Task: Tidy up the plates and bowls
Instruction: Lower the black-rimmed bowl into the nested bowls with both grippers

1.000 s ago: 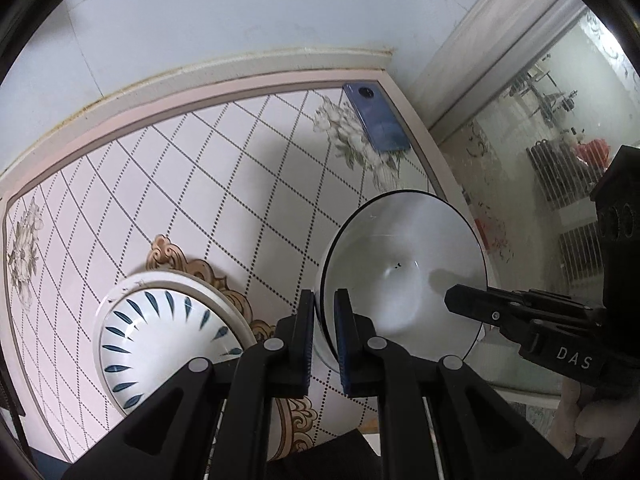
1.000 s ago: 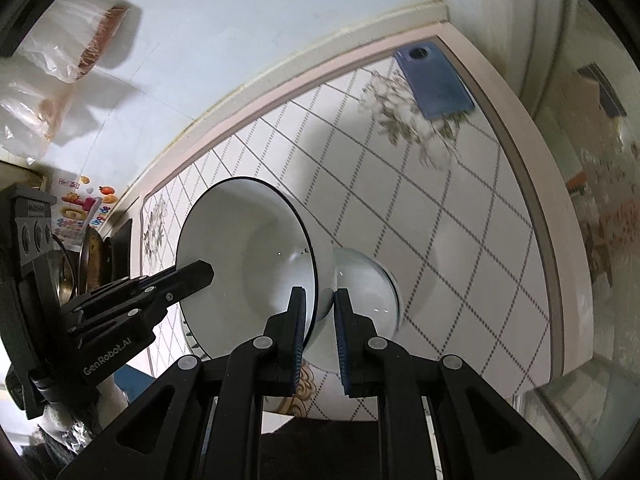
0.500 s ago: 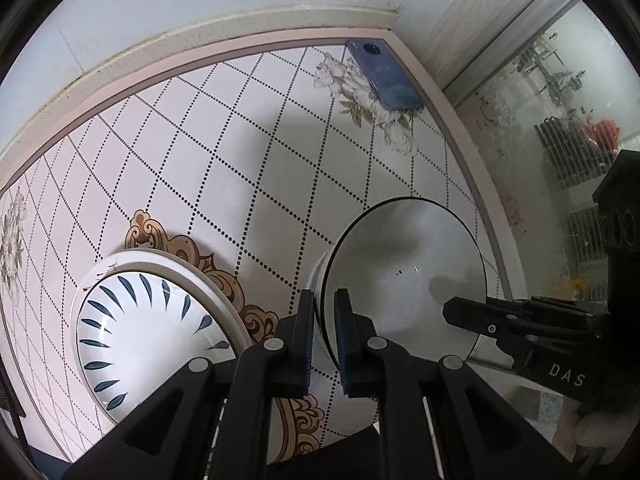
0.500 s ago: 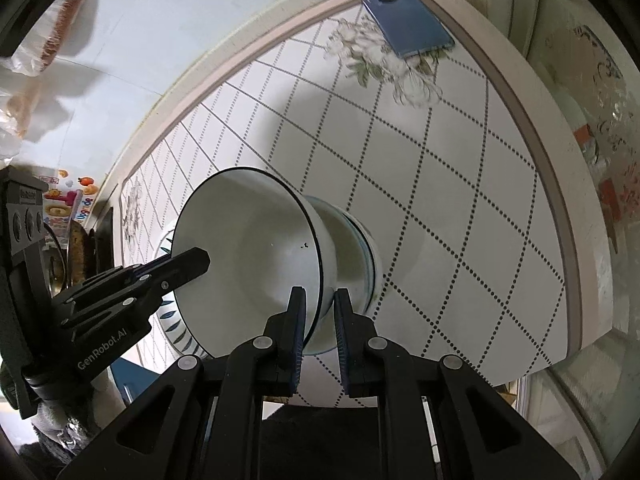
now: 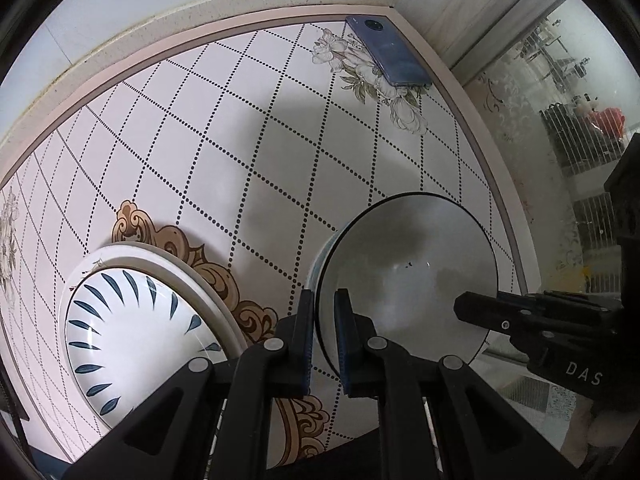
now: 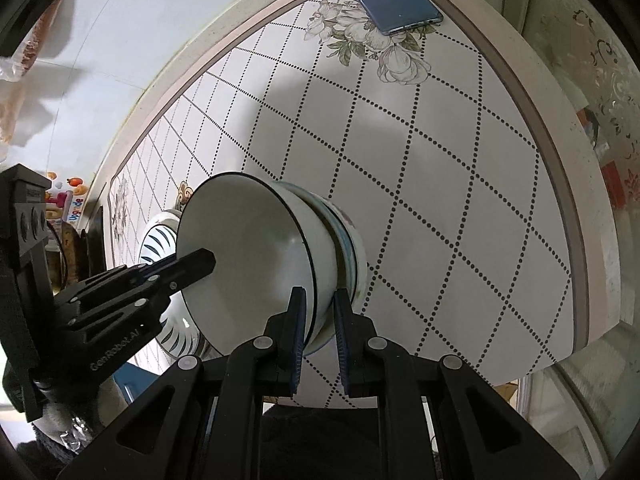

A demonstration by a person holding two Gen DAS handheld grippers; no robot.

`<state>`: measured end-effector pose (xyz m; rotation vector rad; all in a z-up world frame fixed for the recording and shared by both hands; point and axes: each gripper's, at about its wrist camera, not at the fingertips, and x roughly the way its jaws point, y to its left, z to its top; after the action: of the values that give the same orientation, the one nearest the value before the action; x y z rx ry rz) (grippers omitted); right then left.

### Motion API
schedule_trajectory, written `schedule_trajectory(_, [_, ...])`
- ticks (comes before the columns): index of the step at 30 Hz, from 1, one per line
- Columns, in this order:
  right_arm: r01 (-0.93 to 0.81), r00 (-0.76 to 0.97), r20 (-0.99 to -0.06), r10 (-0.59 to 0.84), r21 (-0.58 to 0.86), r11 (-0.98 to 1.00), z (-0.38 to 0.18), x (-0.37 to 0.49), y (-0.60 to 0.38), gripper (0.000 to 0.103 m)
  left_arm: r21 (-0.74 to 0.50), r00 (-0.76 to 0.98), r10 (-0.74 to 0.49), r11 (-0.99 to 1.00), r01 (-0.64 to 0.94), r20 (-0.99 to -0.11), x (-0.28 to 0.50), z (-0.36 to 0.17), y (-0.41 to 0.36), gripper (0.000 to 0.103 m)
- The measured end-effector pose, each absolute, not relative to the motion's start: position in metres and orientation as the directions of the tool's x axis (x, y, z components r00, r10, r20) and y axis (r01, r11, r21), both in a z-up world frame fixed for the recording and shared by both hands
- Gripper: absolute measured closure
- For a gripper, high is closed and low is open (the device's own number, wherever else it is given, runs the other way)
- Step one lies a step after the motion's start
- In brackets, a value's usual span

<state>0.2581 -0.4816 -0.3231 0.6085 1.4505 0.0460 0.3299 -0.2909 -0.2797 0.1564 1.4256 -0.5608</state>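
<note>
A white bowl with a thin dark rim [image 5: 408,276] [image 6: 248,260] sits nested in a second bowl with a coloured band [image 6: 352,252] on the tiled table. My left gripper [image 5: 322,320] is shut on the white bowl's left rim. My right gripper [image 6: 318,320] is shut on its right rim; one finger is inside, one outside. Each gripper shows in the other's view, the right one in the left wrist view [image 5: 520,320] and the left one in the right wrist view [image 6: 160,276]. A white plate with blue leaf marks [image 5: 120,336] [image 6: 158,240] lies on a larger plate to the left.
A blue phone [image 5: 386,52] [image 6: 394,0] lies at the table's far right corner on a flower print. The table's pink edge [image 6: 568,208] runs close on the right, with a glass door beyond. A white wall borders the far side.
Both grippers have lowered the white bowl, still held by its rim, down into the banded bowl on the table. The views have dropped closer to the tabletop.
</note>
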Motion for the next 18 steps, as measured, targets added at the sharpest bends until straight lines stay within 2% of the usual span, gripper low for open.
schedule_trajectory(8, [0.341, 0.146, -0.911, 0.385, 0.412, 0.845, -0.323, 0.259, -0.483, 0.084, -0.222, 0.034, -0.266, 0.863, 0.454, -0.963, 0.332, -0.276, -0.291, 0.094])
schedule_trajectory(15, [0.325, 0.177, -0.92, 0.35, 0.39, 0.862, -0.297, 0.255, -0.482, 0.083, -0.189, 0.121, -0.274, 0.864, 0.466, -0.954, 0.324, -0.23, -0.273, 0.093])
schedule_trajectory(16, [0.311, 0.187, -0.923, 0.336, 0.38, 0.871, -0.288, 0.253, -0.479, 0.081, -0.181, 0.139, -0.274, 0.867, 0.465, -0.952, 0.323, -0.223, -0.27, 0.093])
schedule_trajectory(18, [0.288, 0.214, -0.928, 0.304, 0.357, 0.889, -0.266, 0.248, -0.472, 0.067, -0.174, 0.18, -0.284, 0.87, 0.462, -0.942, 0.319, -0.206, -0.261, 0.091])
